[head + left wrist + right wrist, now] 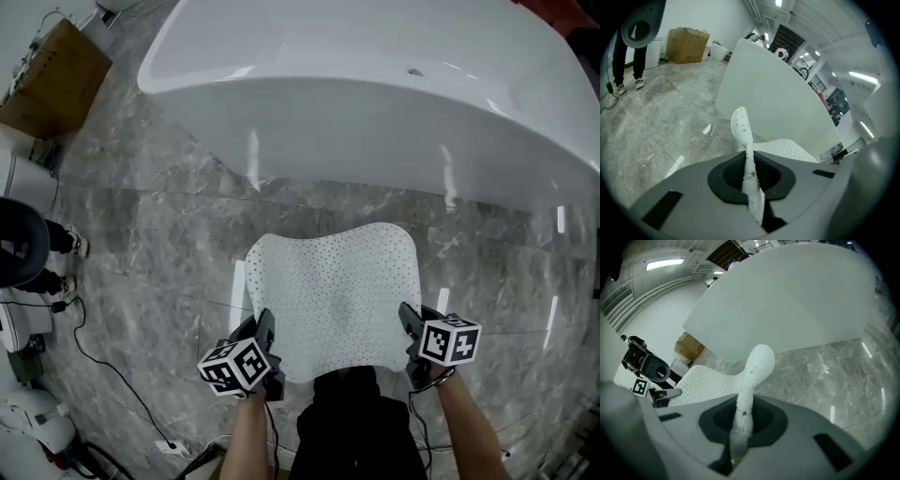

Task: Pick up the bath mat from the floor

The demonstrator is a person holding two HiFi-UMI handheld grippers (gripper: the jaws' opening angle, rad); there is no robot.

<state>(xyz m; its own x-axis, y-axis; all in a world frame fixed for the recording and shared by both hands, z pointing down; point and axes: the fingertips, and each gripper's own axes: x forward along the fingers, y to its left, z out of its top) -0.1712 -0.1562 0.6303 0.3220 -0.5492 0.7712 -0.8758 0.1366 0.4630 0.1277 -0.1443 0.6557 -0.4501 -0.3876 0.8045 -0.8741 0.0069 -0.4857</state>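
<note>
The white perforated bath mat (336, 302) hangs in the air above the grey marble floor, held by its two near corners. My left gripper (265, 349) is shut on the mat's near left corner; in the left gripper view the pinched mat edge (749, 161) stands up between the jaws. My right gripper (409, 339) is shut on the near right corner, and the right gripper view shows the mat's edge (745, 401) clamped and curling upward. The mat's far edge droops toward the bathtub (375, 84).
A big white bathtub fills the top of the head view. A cardboard box (52, 80) sits at the upper left. A person's feet (66, 262) and black equipment stand at the left edge, with a cable (103, 366) trailing over the floor.
</note>
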